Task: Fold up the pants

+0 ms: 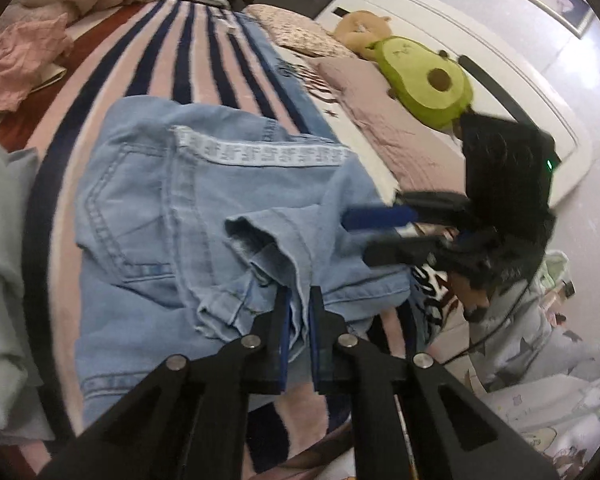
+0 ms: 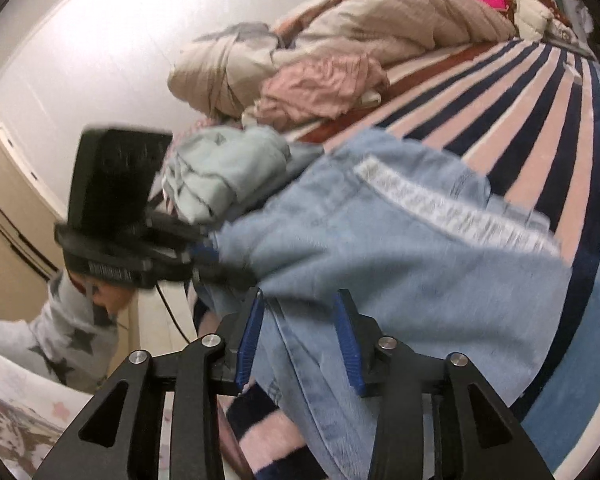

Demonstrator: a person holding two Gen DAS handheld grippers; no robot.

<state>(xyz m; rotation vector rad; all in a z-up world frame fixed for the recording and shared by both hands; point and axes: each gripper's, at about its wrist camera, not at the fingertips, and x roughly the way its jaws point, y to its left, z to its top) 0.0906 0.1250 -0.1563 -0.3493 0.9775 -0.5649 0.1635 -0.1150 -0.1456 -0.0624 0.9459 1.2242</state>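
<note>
Light blue denim pants point(image 1: 188, 216) with a white patterned side stripe lie folded over on a pink and navy striped blanket point(image 1: 168, 52). My left gripper point(image 1: 298, 304) is shut on a bunched hem edge of the pants at their near side. My right gripper point(image 1: 360, 234) shows in the left wrist view at the pants' right edge, its jaws apart. In the right wrist view the pants point(image 2: 400, 248) lie between and beyond the open right gripper point(image 2: 300, 300), and the left gripper point(image 2: 224, 258) holds the cloth at the left.
A green avocado plush point(image 1: 424, 84) and a pink pillow point(image 1: 384, 120) lie on the bed to the right. A pale green garment point(image 2: 220, 168) and a heap of pink and beige bedding point(image 2: 320, 60) lie beyond the pants. A white headboard point(image 1: 480, 52) stands behind.
</note>
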